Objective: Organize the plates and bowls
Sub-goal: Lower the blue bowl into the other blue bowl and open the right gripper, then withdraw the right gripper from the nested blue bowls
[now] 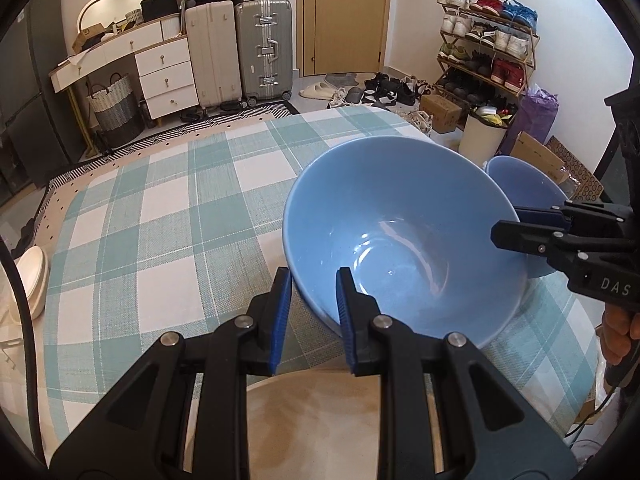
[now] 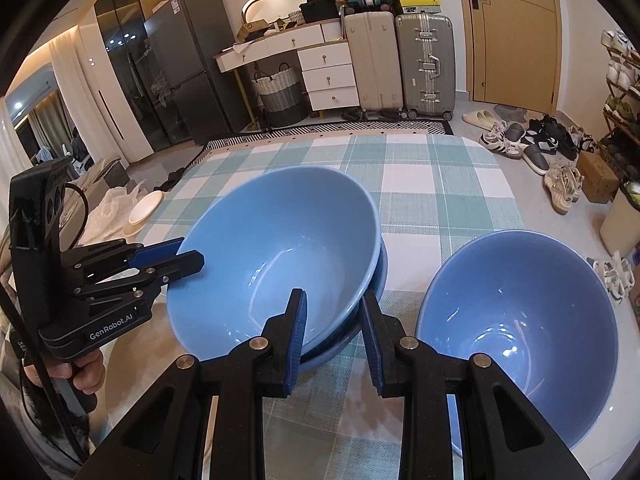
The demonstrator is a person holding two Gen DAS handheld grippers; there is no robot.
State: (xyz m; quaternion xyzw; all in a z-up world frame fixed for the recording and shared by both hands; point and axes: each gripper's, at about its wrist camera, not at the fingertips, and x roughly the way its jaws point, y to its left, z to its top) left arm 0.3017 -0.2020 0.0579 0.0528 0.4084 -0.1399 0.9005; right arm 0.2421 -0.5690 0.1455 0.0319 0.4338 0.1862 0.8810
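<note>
A large blue bowl [image 1: 400,240] [image 2: 280,240] hangs tilted over the checked tablecloth [image 1: 160,220], its base resting in a second blue bowl [image 2: 376,288] beneath it. My left gripper [image 1: 314,274] [image 2: 188,252] is shut on the tilted bowl's near-left rim. On the opposite rim my right gripper [image 2: 333,296] [image 1: 507,224] is shut, one finger inside the bowl and one outside. A third blue bowl [image 2: 520,340] [image 1: 520,180] stands alone on the cloth to the right.
Cream plates [image 2: 146,208] [image 1: 32,280] lie off the table's left edge on a white bag. A beige round surface [image 1: 312,420] shows under my left gripper. Suitcases, drawers and a shoe rack [image 1: 488,52] stand beyond the table.
</note>
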